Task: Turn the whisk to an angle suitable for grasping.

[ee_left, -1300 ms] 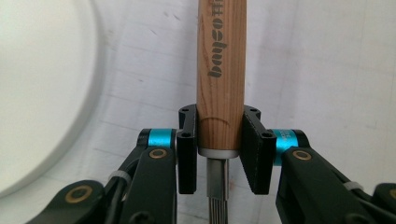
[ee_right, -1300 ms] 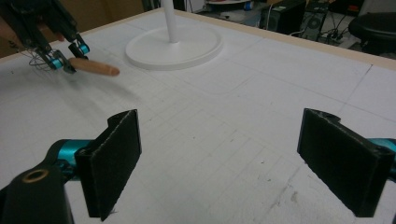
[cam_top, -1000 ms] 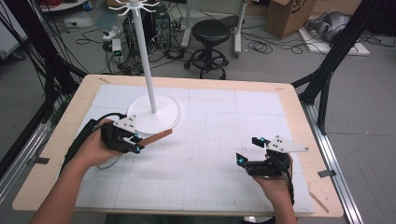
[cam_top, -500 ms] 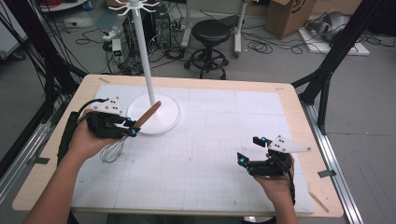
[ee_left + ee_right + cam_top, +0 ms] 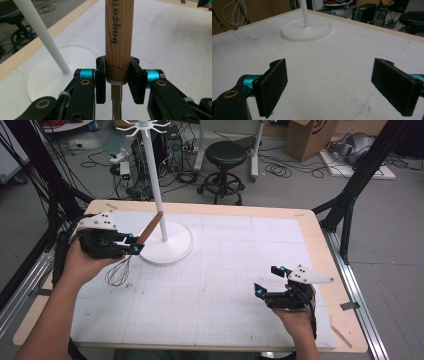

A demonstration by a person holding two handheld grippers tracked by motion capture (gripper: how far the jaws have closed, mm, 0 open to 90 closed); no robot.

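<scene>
The table (image 5: 280, 270) carries a white hook stand (image 5: 159, 195) whose round base (image 5: 172, 247) sits toward its far left, and beside that stand the main change has taken place: the left gripper (image 5: 134, 245) has come up off the table and nearer the pole since a second ago, and the whisk (image 5: 131, 255) it carries has swung from lying almost level to standing steeply, wooden handle (image 5: 150, 226) up against the pole and wire loops (image 5: 118, 274) hanging down over the white mat. Its jaws are clamped on the lower end of the handle, just above the metal collar, as the left gripper view shows with the handle (image 5: 117, 37) rising straight between the two black pads (image 5: 136, 81). That reads as the lift toward hanging the whisk on one of the hooks (image 5: 145, 126) at the top of the stand, a step not yet done. The right gripper (image 5: 272, 282) has kept its place near the right front of the table, jaws spread wide with nothing between them. The handle's top end is cut off in the left gripper view, so any hanging loop cannot be made out; the stand's topmost part is cropped in the high view; the printed lettering on the handle is only partly legible.
</scene>
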